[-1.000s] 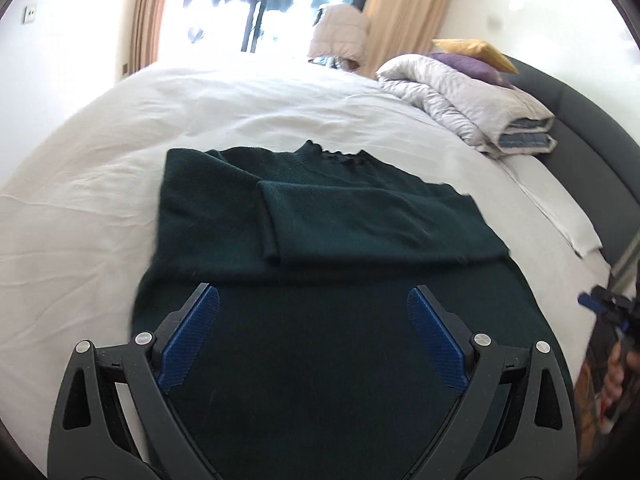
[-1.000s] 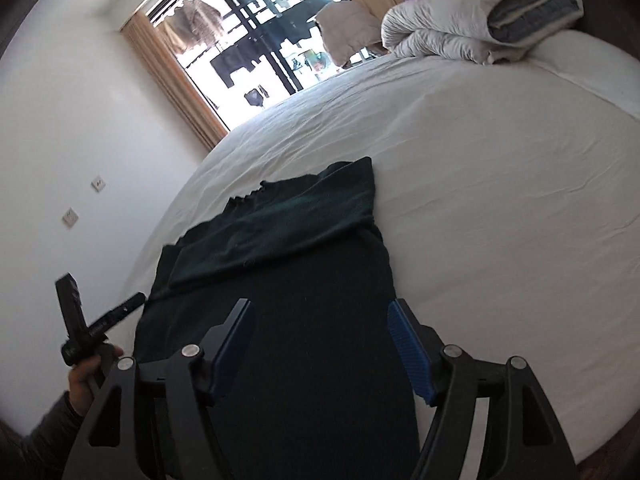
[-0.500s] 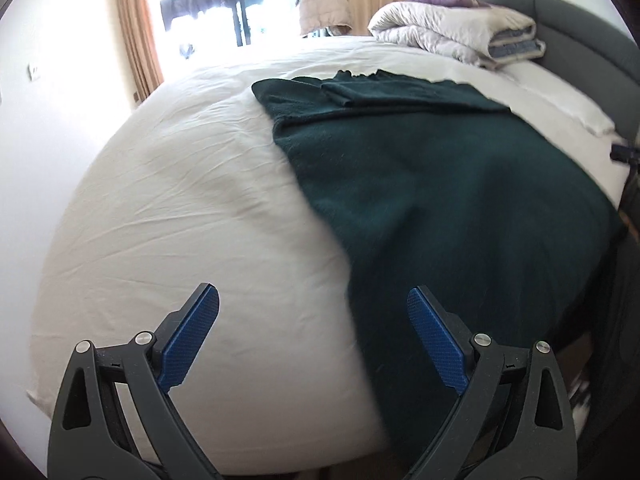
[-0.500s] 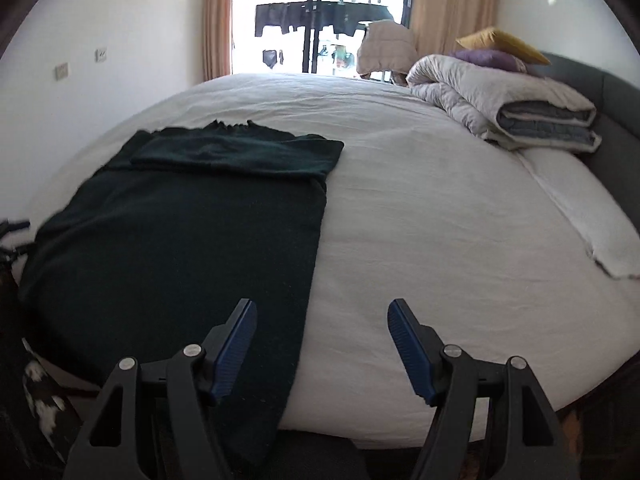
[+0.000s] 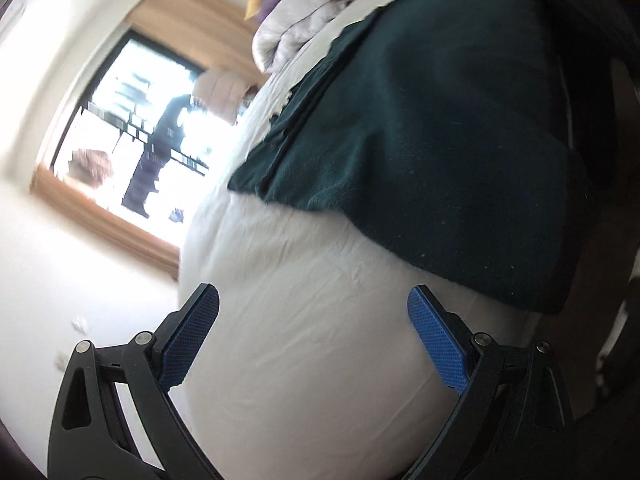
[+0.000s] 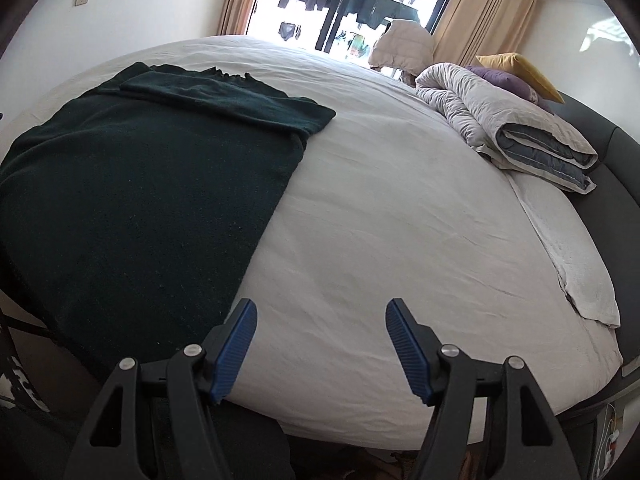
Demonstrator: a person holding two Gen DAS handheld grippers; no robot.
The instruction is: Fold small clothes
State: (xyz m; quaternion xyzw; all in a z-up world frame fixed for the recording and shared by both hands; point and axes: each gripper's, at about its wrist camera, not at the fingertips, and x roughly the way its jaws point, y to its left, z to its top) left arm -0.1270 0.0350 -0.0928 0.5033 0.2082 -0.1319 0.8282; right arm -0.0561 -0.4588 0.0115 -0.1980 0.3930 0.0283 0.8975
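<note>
Left gripper (image 5: pixel 314 338) spread wide, empty, tilted, over bare sheet (image 5: pixel 304 332) off sweater's left edge. Sweater (image 6: pixel 132 184) flat near bed's front-left corner, sleeves folded across top, hem at front edge. Right gripper (image 6: pixel 321 342) spread, empty, just right of hem. Likely step: reach for hem corners. Next: pinch both, fold toward collar.

Your bed (image 6: pixel 400 216) wears a white sheet. The dark green sweater (image 6: pixel 132 184) lies flat on it, well apart from the folded grey duvet (image 6: pixel 516 128). A white towel (image 6: pixel 568 256) lies just beside that duvet.
</note>
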